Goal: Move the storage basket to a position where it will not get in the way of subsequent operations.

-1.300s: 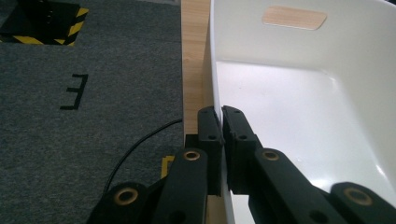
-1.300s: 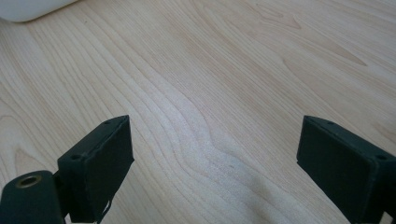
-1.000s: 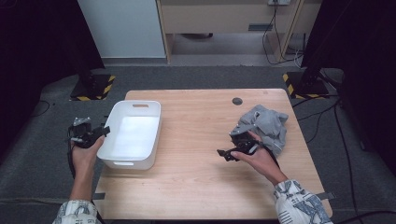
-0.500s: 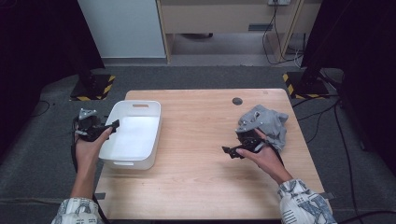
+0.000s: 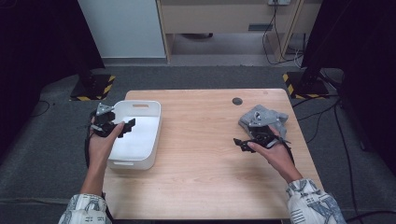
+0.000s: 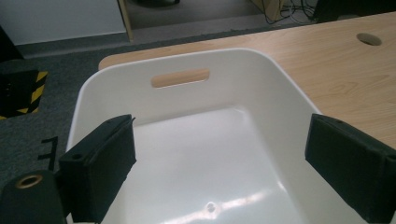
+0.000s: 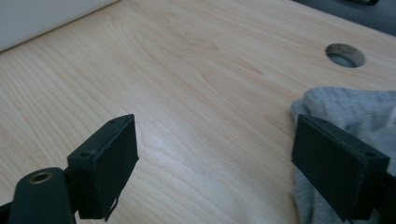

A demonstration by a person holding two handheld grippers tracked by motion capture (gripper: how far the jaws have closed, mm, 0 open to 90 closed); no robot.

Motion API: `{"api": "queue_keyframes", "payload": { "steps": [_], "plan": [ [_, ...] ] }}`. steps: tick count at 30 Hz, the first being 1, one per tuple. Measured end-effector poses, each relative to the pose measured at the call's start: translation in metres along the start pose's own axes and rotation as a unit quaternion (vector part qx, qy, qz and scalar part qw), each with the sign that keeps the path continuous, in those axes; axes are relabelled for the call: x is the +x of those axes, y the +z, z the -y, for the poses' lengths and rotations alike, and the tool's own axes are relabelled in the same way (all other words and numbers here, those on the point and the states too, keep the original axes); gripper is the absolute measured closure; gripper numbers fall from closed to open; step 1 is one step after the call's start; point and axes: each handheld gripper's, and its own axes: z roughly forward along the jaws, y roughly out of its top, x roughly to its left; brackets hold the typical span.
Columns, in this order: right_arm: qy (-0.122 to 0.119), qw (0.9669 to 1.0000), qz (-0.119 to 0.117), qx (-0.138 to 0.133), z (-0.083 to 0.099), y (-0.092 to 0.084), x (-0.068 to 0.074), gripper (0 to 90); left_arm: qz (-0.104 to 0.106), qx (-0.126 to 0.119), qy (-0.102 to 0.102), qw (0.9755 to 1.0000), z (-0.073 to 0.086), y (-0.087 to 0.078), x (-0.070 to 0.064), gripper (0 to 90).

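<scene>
The crumpled grey fabric garment (image 5: 264, 120) lies bunched near the right edge of the light wooden table (image 5: 201, 140), and the right gripper (image 5: 243, 143) sits just beside it on the side facing the table's middle, so the cloth lies to that gripper's far right. In the right gripper view the grey cloth (image 7: 348, 121) reaches in behind the right-hand jaw while bare wood shows between the two black jaws: they stand wide apart with nothing between them, though they have just been closing a little. The heap has no clear long axis; it is a rounded bundle, slightly stretched toward the far right corner. The right hand is plainly the nearer one, and my judgement is that a grasp would call for a swing toward the cloth rather than a reach forward. The left gripper (image 5: 122, 128) hovers over the near left rim of the white rectangular plastic tub (image 5: 152, 135), well apart from the garment. In the left gripper view its jaws stand wide apart over the tub's bare white floor (image 6: 210, 154), having just been opening, and hold nothing; a slot handle (image 6: 180, 77) shows in the far wall. The tub's long axis runs from the person away across the table. A small round cable hole (image 5: 237, 101) sits in the table top beyond the cloth. No brand, label or readable writing is visible on anything.
</scene>
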Motion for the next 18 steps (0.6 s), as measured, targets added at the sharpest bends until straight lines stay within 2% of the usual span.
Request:
{"api": "queue_keyframes", "payload": {
  "steps": [2,3,4,5,10,13,18],
  "plan": [
    [-0.001,1.0000,0.006,-0.003,-0.001,-0.005,-0.003,18.6,0.005,0.002,0.008,0.9999,-0.003,0.001,-0.006,6.8],
    [-0.003,0.9999,0.010,-0.004,-0.002,-0.008,-0.005,20.9,0.009,0.004,0.012,0.9999,-0.004,0.002,-0.009,6.6],
    [-0.007,0.9999,0.013,-0.007,-0.003,-0.011,-0.008,26.9,0.011,0.003,0.012,0.9999,-0.005,0.002,-0.011,6.2],
    [-0.010,0.9998,0.017,-0.008,-0.004,-0.013,-0.010,28.3,0.012,0.002,0.013,0.9998,-0.007,0.003,-0.014,5.8],
    [-0.017,0.9984,0.053,-0.010,-0.010,-0.027,-0.026,36.2,0.023,0.002,0.022,0.9995,-0.013,0.008,-0.031,3.9],
    [-0.013,0.9971,0.073,-0.011,-0.014,-0.035,-0.036,39.0,0.032,0.004,0.029,0.9990,-0.017,0.014,-0.043,3.8],
    [-0.012,0.9958,0.091,-0.001,-0.018,-0.040,-0.051,42.2,0.051,0.013,0.044,0.9977,-0.020,0.023,-0.065,3.8]
  ]
}}
